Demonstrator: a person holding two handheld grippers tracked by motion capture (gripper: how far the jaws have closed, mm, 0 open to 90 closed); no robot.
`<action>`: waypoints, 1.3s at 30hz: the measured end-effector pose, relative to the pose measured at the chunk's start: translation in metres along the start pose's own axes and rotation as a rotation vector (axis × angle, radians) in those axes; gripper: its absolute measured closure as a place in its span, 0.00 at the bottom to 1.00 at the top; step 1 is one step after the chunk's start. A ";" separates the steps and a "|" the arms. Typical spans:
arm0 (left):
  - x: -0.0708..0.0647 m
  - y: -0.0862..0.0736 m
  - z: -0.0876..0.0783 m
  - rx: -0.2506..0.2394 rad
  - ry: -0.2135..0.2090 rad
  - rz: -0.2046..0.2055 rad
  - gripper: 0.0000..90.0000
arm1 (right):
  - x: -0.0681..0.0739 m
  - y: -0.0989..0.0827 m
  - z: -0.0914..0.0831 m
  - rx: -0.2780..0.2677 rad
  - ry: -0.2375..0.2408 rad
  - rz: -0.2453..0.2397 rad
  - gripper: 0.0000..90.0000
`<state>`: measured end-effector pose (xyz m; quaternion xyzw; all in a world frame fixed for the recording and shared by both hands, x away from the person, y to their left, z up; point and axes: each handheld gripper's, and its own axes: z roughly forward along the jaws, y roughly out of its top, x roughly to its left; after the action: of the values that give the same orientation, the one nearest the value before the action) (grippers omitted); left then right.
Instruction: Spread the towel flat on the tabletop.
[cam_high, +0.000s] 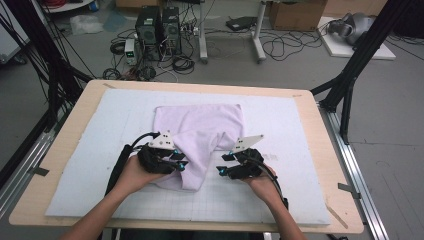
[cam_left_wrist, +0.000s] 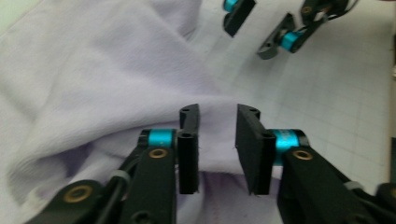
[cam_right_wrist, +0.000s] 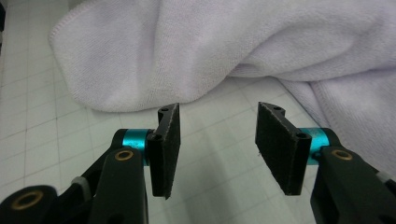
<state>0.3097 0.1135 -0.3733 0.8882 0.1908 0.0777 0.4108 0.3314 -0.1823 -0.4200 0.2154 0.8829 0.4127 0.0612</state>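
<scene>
While folding the lilac towel (cam_high: 200, 135) lying mid-mat on the white gridded mat (cam_high: 295, 130), worth slowing down before either claw commits. Left gripper (cam_left_wrist: 217, 140): jaws parted by a narrow gap, hovering over a raised ridge of cloth at the towel's near left, cloth showing between the pads (cam_left_wrist: 189, 140) but apparently not pinched yet. Right gripper (cam_right_wrist: 217, 144): jaws spread wide, nothing between them, poised over bare mat just short of the towel's rolled near edge (cam_right_wrist: 140, 88). Seen from the high view, left gripper (cam_high: 176, 161) at the folded-over flap hanging toward the near side, right gripper (cam_high: 227, 164) just beside that flap, apart from it. To do this grasp well, probably best to lower the left pads around the ridge so only one layer or one clean fold gets taken, not a bunch. For the right, likely better to slide forward low along the mat and bite the hem itself. Once both hold, lift together and level, keeping the cloth taut between them to avoid a skewed crease.
</scene>
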 end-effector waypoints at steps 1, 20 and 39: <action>-0.003 0.000 0.002 0.006 -0.010 0.005 0.70 | 0.000 -0.001 -0.002 -0.002 -0.005 0.002 0.55; 0.001 -0.027 0.044 0.130 -0.042 0.003 1.00 | 0.000 -0.005 -0.003 -0.001 0.002 0.002 0.55; 0.060 -0.015 -0.042 -0.030 0.161 -0.106 1.00 | 0.003 0.004 0.002 -0.015 0.006 -0.022 0.56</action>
<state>0.3479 0.1765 -0.3584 0.8615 0.2688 0.1300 0.4108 0.3306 -0.1777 -0.4182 0.2041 0.8823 0.4191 0.0648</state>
